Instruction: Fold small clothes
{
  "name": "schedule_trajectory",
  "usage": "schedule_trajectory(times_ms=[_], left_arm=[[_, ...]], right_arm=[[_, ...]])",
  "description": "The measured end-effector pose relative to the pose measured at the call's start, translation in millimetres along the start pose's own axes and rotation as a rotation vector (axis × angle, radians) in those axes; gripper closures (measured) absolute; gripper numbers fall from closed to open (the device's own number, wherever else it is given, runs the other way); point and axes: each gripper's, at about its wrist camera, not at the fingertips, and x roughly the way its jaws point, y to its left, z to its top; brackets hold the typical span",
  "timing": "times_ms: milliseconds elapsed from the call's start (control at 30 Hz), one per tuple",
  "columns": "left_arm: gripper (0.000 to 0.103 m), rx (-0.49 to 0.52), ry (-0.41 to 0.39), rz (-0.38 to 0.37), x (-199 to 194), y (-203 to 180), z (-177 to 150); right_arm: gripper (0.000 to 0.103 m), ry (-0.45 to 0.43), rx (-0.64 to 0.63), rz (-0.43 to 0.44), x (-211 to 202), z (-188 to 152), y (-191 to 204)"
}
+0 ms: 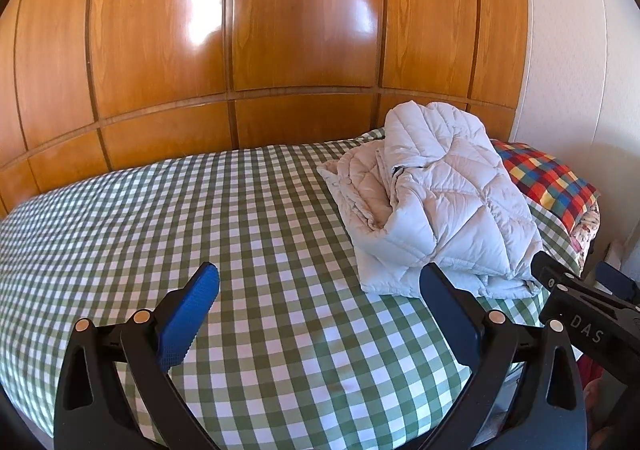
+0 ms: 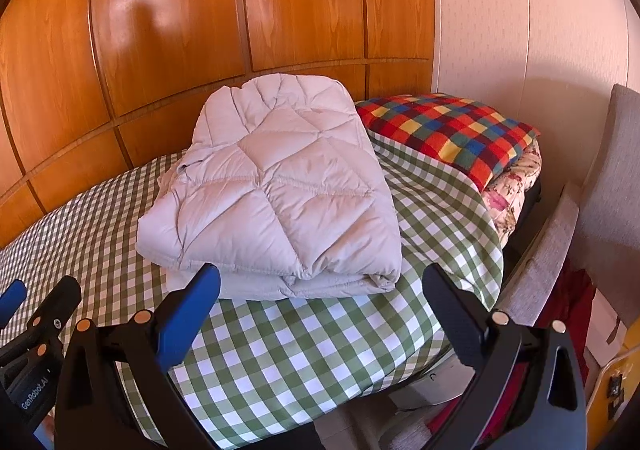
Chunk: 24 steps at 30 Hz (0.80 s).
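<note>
Jacket: white quilted jacket, folded into a thick bundle, lies on the bed ahead of both claws, toward the pillow end; nothing grips it.
Jacket edges: in the right view its near folded edge runs just past the right claw's blue pad, with layered hems stacked along that edge; in the left view a looser flap spreads out on its left side.
Left claw: wide apart, holding nothing, hovering over bare sheet; the jacket sits ahead and to its right, its near corner just beyond the right finger tip.
Right claw: wide apart, holding nothing, aimed at the jacket's near edge; whether the left pad touches the fabric cannot be told.
Claws together: the right claw shows at the far right of the left view, the left claw at the far left of the right view; they sit side by side, near each other.
Open room: a broad stretch of green-checked sheet lies bare ahead and left of the left claw.
Bed edge: the sheet drops off below and right of the right claw.
Back limit: wood panel wall runs behind the bed, beyond the jacket.
Right side: a multicoloured checked pillow lies just right of the jacket, over a floral one; a grey padded chair stands past the bed edge.
</note>
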Motion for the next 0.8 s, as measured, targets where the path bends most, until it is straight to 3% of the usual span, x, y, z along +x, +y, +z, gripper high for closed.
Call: schedule_trajectory(times_ms=[800], left_arm=[[0.004, -0.002, -0.02, 0.014, -5.3, 1.5, 4.0]], right_arm=[[0.002, -0.018, -0.001, 0.008, -1.6, 0.6, 2.0]])
